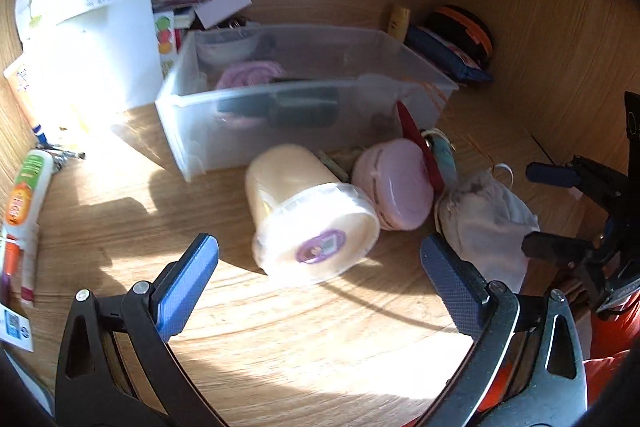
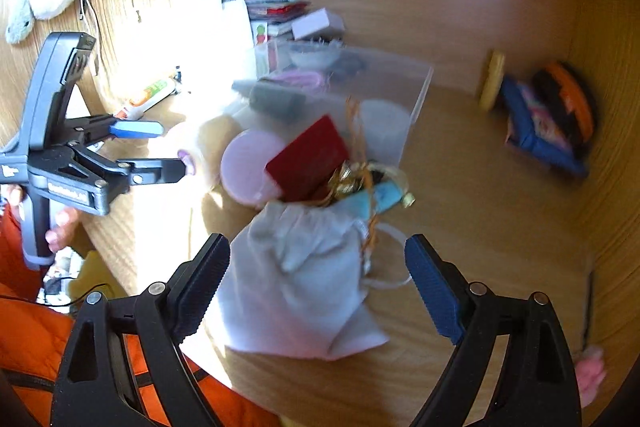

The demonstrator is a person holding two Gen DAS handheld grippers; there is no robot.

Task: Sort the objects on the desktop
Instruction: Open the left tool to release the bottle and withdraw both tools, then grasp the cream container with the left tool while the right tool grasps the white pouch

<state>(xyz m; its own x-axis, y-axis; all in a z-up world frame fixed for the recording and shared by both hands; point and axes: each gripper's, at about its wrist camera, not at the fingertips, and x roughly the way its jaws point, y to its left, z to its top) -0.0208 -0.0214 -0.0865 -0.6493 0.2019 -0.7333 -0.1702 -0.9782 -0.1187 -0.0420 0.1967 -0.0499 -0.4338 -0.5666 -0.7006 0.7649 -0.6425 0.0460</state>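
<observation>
My left gripper (image 1: 320,283) hung over the wooden counter (image 1: 280,347) with its jaws spread wide and nothing between them, blue pads (image 1: 188,283) bare in the hard sunlight. Just ahead of it a cream tub (image 1: 308,203) lay on its side, its purple-stickered lid facing me, touching a pink round case (image 1: 396,183) beside it. Behind both stood the clear plastic bin (image 1: 304,95), already holding a pink roll and some dark things I could not make out. My right gripper (image 2: 316,283) was also wide, jaws on either side of a white cloth pouch (image 2: 304,287) lying on the counter, the pads not pressing it. Past the pouch sat a red card (image 2: 308,155), a tangle of gold ribbon (image 2: 352,179) and something light blue, all crowded against the bin. Off to the right, by the wall, a blue packet (image 2: 536,135) leaned by an orange-and-black case (image 2: 572,103).
</observation>
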